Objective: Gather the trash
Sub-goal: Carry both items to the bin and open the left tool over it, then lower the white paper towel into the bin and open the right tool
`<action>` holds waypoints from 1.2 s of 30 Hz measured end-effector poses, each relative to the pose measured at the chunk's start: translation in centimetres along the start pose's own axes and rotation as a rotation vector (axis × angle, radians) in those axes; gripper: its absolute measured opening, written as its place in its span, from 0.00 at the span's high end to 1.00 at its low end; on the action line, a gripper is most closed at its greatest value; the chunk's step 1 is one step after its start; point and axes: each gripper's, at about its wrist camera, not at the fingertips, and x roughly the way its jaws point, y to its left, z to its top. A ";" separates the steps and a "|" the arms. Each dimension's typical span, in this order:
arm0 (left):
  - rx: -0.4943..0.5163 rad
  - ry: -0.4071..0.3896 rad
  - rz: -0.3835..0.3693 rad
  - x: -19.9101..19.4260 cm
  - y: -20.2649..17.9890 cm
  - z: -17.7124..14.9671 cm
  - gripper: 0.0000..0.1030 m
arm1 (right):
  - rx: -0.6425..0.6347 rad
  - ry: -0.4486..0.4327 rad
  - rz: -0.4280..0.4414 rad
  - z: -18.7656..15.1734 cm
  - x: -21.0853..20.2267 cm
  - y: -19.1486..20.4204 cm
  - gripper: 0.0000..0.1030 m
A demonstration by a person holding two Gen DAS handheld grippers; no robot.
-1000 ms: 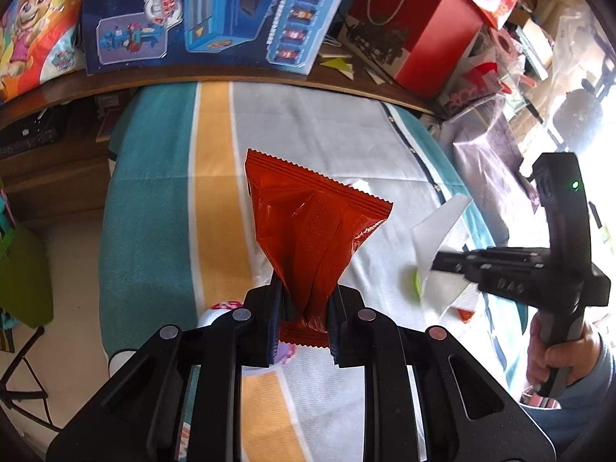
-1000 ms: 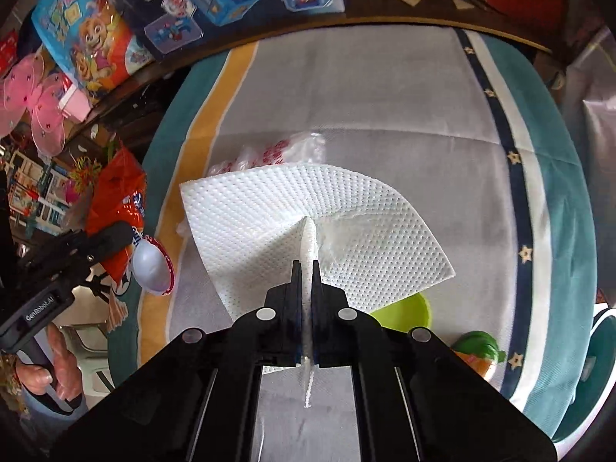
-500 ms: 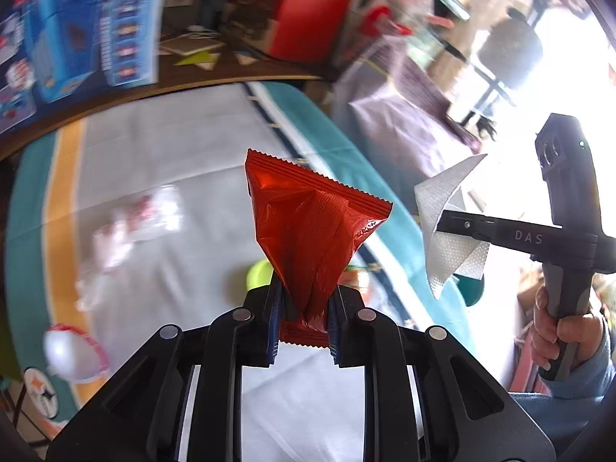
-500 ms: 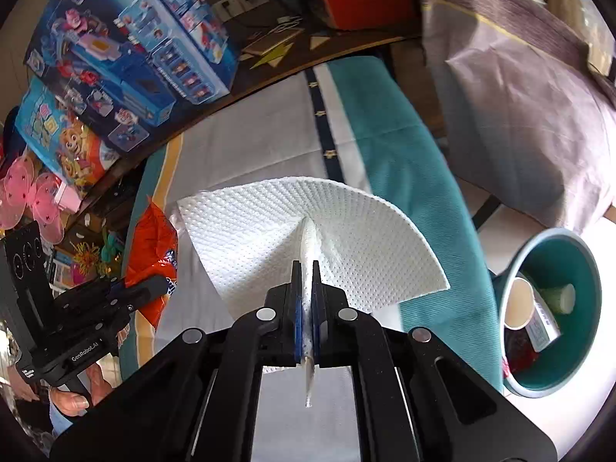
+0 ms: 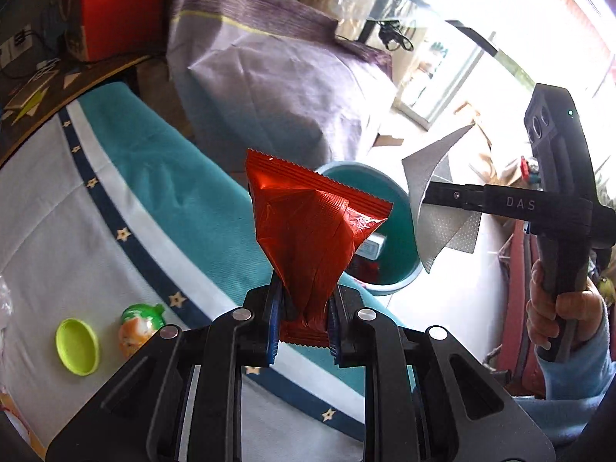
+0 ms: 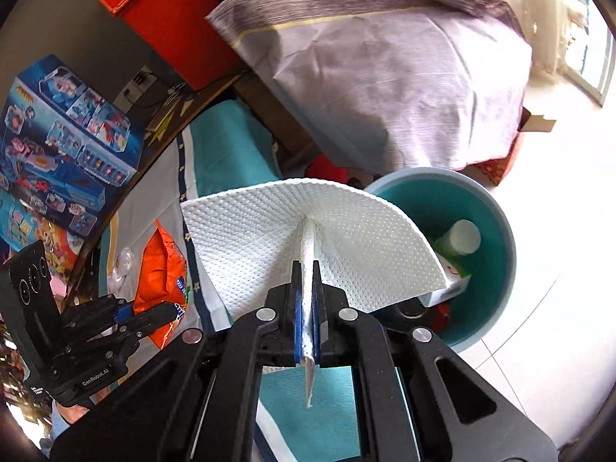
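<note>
My left gripper [image 5: 304, 304] is shut on a crumpled red snack wrapper [image 5: 308, 223], which stands up between its pads. The right gripper [image 6: 306, 288] is shut on a white paper towel [image 6: 269, 238] that fans out above its jaws. A teal trash bin [image 6: 489, 211] stands on the floor beside the bed and holds a white cup, a small box and other scraps. In the left wrist view the bin [image 5: 385, 281] lies just behind the wrapper, and the right gripper [image 5: 427, 196] with the towel [image 5: 442, 227] hovers over its right rim. The left gripper [image 6: 154, 308] holds the wrapper [image 6: 161, 265] at the bed's edge.
A bed cover [image 5: 115, 200] with teal, white and navy star stripes carries a lime green cap [image 5: 77, 346] and a small green and orange toy [image 5: 140, 323]. A large purple bag [image 6: 404, 77], a red box [image 6: 173, 30] and toy boxes [image 6: 65, 154] crowd the back.
Both grippers swung right from above the bed to its edge, and the teal bin came into view. Each kept hold of its item throughout.
</note>
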 end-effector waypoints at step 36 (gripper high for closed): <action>0.060 0.214 0.004 14.4 -6.8 4.0 0.11 | 0.181 0.088 -0.051 0.2 2.8 -11.4 0.93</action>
